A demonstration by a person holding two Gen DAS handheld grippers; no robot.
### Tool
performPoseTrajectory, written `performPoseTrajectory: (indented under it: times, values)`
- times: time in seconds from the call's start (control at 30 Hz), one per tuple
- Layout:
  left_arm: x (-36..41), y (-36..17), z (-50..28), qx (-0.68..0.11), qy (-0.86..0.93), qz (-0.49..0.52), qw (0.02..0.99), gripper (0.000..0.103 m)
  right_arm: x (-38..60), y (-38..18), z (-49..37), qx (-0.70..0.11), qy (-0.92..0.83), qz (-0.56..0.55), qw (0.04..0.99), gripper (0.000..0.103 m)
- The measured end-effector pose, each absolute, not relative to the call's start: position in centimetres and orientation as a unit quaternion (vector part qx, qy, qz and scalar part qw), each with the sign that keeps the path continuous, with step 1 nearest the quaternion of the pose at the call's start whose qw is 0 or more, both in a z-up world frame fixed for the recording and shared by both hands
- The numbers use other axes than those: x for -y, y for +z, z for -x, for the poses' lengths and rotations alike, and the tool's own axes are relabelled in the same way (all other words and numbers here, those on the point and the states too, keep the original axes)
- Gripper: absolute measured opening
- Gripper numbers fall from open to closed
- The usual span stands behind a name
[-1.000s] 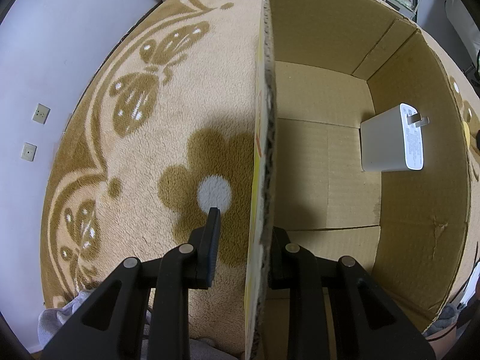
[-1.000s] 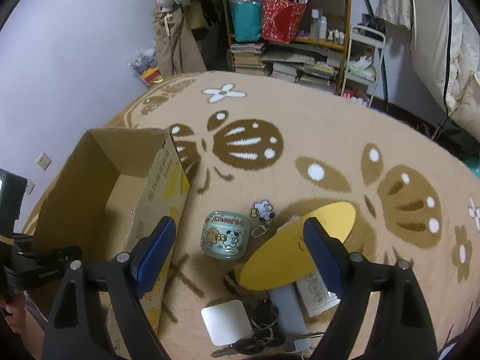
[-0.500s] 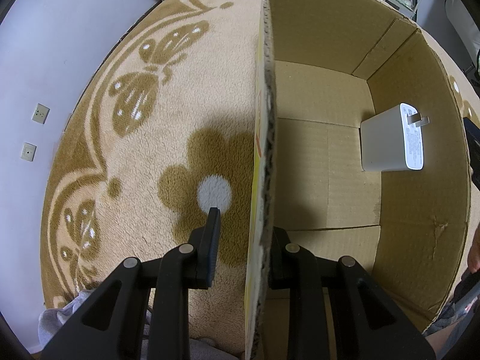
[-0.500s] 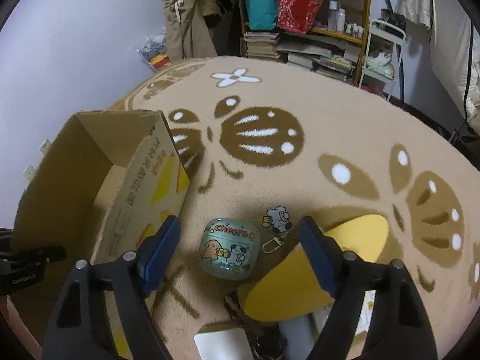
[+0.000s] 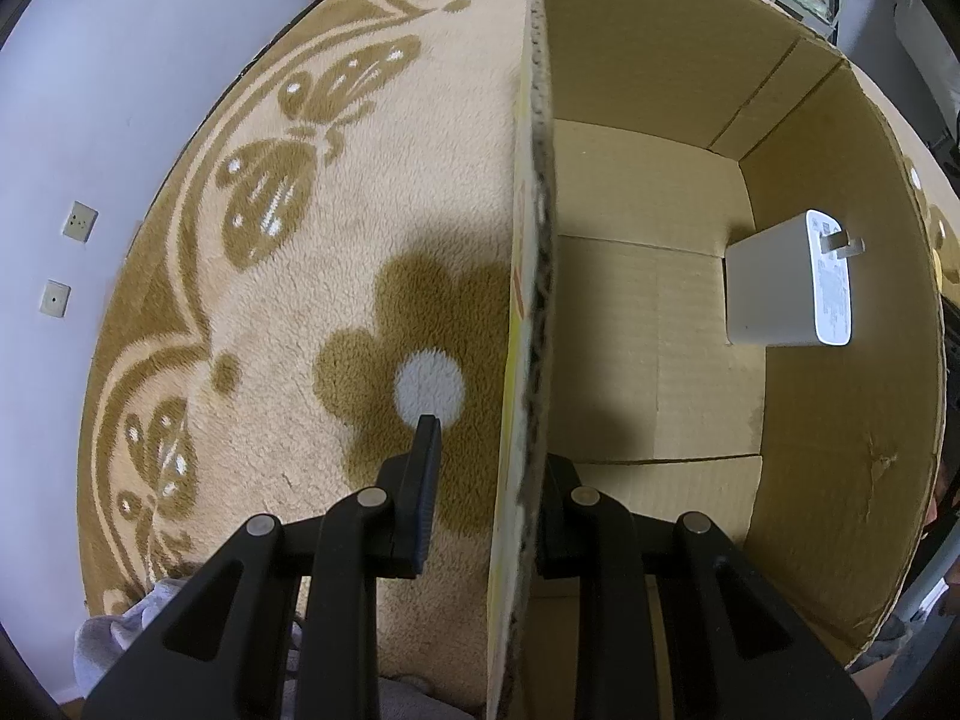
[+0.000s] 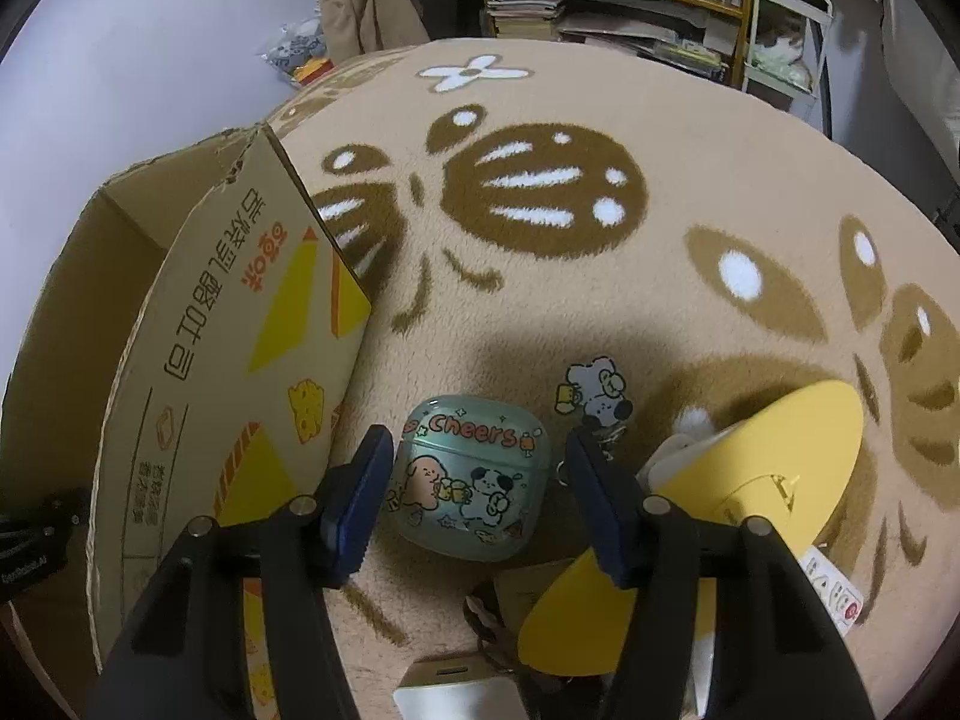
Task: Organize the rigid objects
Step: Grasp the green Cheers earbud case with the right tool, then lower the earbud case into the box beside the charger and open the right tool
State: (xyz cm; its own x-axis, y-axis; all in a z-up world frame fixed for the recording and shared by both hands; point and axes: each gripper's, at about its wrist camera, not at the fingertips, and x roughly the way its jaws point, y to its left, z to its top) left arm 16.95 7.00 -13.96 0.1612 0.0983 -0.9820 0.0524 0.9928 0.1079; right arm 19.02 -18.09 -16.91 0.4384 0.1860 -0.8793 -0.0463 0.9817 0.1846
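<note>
Our right gripper (image 6: 471, 489) is spread wide, its fingers flanking the green earbud case (image 6: 469, 483) on the carpet (image 6: 600, 312) without touching it. A cartoon dog charm (image 6: 594, 394) lies just beyond the right finger, and a yellow oval item (image 6: 720, 510) crowds that same side (it overlaps other small things beneath). The cardboard box (image 6: 198, 372) stands just left. Our left gripper (image 5: 486, 480) straddles the box's side wall (image 5: 534, 240); whether it actually pinches the wall we cannot tell. Inside sits a white charger (image 5: 780, 282) against the far wall.
</note>
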Motion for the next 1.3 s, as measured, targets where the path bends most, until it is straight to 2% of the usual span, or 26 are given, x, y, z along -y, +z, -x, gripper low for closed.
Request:
performPoseTrajectory:
  times: [0.5,0.67,0.73,0.97,1.3]
  values:
    - [-6.8,-13.9,-16.9,-0.645,0.016,-0.067,0.761,0.024,16.9,-17.3,-19.7,-0.555,0.052,-0.020,0.830,0.066]
    - [-6.9,-14.0,-17.0,-0.646,0.015,-0.063,0.760,0.024,16.8,-17.3,-19.0,-0.537,0.038,-0.024,0.842,0.065]
    - [-7.0,-14.0,-17.0,-0.646,0.015,-0.065,0.760,0.024,16.6,-16.9,-18.6,-0.524,0.036,-0.021,0.851,0.060]
    - [-7.1,-14.1,-17.1,-0.648,0.014,-0.060,0.759,0.024,17.1,-15.9,-17.4,-0.487,0.018,-0.043,0.872,0.060]
    - [-7.0,-14.0,-17.1,-0.648,0.014,-0.063,0.759,0.024,18.5,-10.1,-15.9,-0.415,0.044,-0.076,0.905,0.060]
